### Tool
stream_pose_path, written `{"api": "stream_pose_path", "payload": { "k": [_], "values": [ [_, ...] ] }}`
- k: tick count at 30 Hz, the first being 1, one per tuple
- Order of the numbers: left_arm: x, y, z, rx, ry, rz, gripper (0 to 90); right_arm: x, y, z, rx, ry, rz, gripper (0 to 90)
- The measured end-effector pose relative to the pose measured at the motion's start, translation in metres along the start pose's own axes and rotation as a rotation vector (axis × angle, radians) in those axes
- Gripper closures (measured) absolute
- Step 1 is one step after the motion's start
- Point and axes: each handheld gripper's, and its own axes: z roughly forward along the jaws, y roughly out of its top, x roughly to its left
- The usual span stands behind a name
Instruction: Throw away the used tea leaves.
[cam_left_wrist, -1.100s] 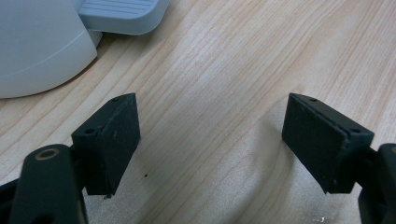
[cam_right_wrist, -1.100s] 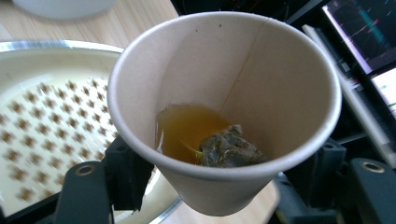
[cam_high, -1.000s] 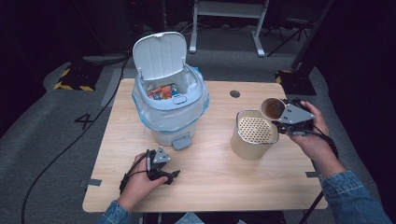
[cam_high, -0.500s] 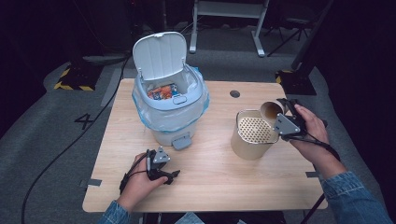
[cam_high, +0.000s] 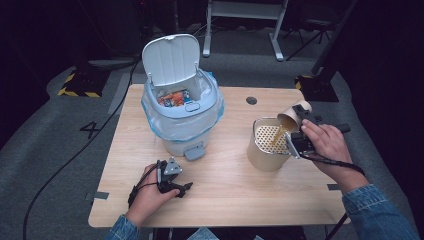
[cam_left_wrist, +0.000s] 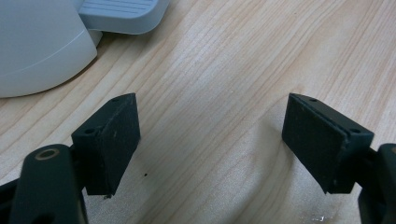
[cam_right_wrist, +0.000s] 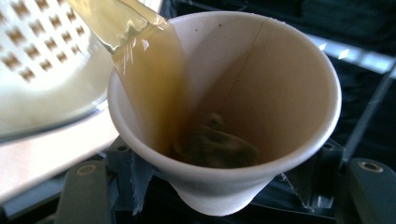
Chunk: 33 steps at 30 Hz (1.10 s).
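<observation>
The right gripper (cam_high: 299, 131) is squeezing a paper cup (cam_high: 291, 118) and holding it tipped over the top of a tan can (cam_high: 264, 156). The can stands on the wooden table (cam_high: 235, 185), off to the right of the bin (cam_high: 182, 117). Brown tea (cam_high: 278, 136) runs out of the cup in a thin stream and lands on the white strainer (cam_high: 270, 137) that sits in the top of the can. The strainer has lots of little holes.

In the right gripper view, the cup (cam_right_wrist: 243, 116) is pinched between the two black jaws. A dark, wet tea bag (cam_right_wrist: 217, 147) lies at the bottom of the cup, and the tea (cam_right_wrist: 149, 93) slides out over the rim.

The left gripper (cam_high: 170, 177) rests on the table, just in front of the bin and near its foot pedal (cam_high: 194, 151). Its jaws stand wide apart with nothing between them.

The bin has its lid (cam_high: 170, 57) standing up, and some colourful trash (cam_high: 172, 98) lies inside it.
</observation>
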Motion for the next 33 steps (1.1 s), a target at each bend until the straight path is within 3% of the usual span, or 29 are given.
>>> {"api": "stream_pose_path", "payload": {
  "k": [1, 2, 4, 5, 8, 11, 12, 25, 30, 32, 33],
  "values": [
    [0.000, 0.000, 0.000, 0.000, 0.000, 0.000, 19.8, 0.001, 0.003, -0.001, 0.016, -0.025, -0.049, 32.8],
    [0.000, 0.000, 0.000, 0.000, 0.000, 0.000, 19.8, 0.002, 0.008, -0.002, 0.043, -0.064, -0.131, 32.8],
    [0.000, 0.000, 0.000, 0.000, 0.000, 0.000, 19.8, 0.003, 0.012, -0.004, 0.053, -0.099, -0.187, 32.9],
    [0.000, 0.000, 0.000, 0.000, 0.000, 0.000, 19.8, 0.003, 0.012, -0.004, 0.053, -0.099, -0.187, 32.9],
    [0.000, 0.000, 0.000, 0.000, 0.000, 0.000, 19.8, 0.004, 0.020, -0.007, 0.065, -0.155, -0.290, 32.9],
    [0.000, 0.000, 0.000, 0.000, 0.001, 0.000, 19.8, 0.004, 0.022, -0.008, 0.069, -0.178, -0.322, 32.9],
    [0.000, 0.000, 0.000, 0.000, 0.000, 0.000, 19.8, 0.004, 0.025, -0.009, 0.083, -0.201, -0.366, 32.9],
    [0.000, 0.000, 0.000, 0.000, 0.000, 0.000, 19.8, 0.010, 0.030, -0.011, 0.108, -0.251, -0.470, 32.9],
    [0.000, 0.000, 0.000, 0.000, 0.001, 0.000, 19.8, 0.010, 0.032, -0.011, 0.104, -0.256, -0.472, 32.9],
    [0.000, 0.000, 0.000, 0.000, 0.000, 0.000, 19.8, 0.009, 0.031, -0.011, 0.100, -0.250, -0.442, 32.8],
    [0.000, 0.000, 0.000, 0.000, 0.001, 0.000, 19.8, 0.009, 0.029, -0.011, 0.093, -0.242, -0.400, 32.6]
  ]
}}
